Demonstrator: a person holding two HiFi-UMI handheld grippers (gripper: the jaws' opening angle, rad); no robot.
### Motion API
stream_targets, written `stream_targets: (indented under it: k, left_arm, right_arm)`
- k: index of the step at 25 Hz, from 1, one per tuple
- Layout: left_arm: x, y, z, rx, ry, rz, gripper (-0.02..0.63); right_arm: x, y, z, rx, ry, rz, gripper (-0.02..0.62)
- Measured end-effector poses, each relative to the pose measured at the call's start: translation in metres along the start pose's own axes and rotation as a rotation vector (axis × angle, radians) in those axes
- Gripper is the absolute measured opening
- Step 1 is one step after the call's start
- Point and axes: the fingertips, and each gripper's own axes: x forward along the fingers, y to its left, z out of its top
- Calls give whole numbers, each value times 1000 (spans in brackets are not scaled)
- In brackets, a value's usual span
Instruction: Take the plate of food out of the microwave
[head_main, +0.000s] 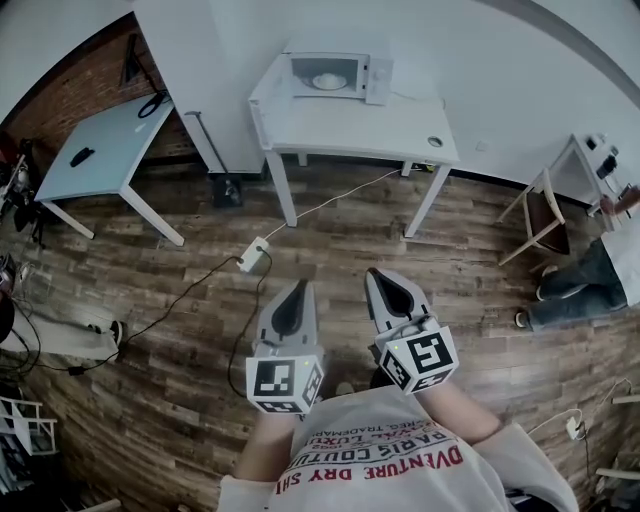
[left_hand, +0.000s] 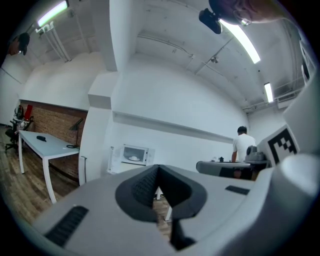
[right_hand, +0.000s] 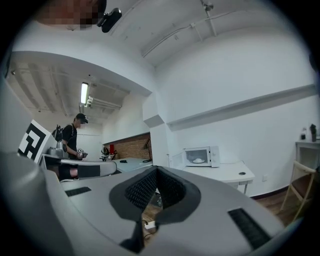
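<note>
The left gripper (head_main: 298, 287) and right gripper (head_main: 379, 273) each press their ribbed dark fingers together, empty. The round plate of food (head_main: 326, 81) sits inside the boxy white microwave (head_main: 378, 80), on a smooth white surface (head_main: 350, 130).

Bright, even light from ceiling tubes (left_hand: 246, 41); white walls (left_hand: 165, 110) glare slightly, edges bend fisheye-wise, corners go black, close foreground looks soft.

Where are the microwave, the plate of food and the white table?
microwave (head_main: 378, 80), head view, on its control panel.
plate of food (head_main: 327, 81), head view, on the pale mound inside the microwave.
white table (head_main: 350, 130), head view, on the bare top in front.
</note>
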Motion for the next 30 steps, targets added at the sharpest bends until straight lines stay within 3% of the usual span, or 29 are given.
stream_targets:
  k: [5,12,21,26,30]
  left_arm:
    - [18,7,-7,-15,18,-5,5]
    - [80,23,-10,0,28,8,5]
    - [220,45,11,42,40,40,5]
    - [306,56,32,26,20,51,5]
    - [359,67,43,10,9,57,5]
  right_arm:
    - [23,1,-6,27,17,75,3]
    - [77,-34,-14,1,53,104,3]
    - [189,-132,5,27,42,148,3]
    - [245,-187,26,-9,34,190,3]
    - [282,-227,32,-9,38,175,3]
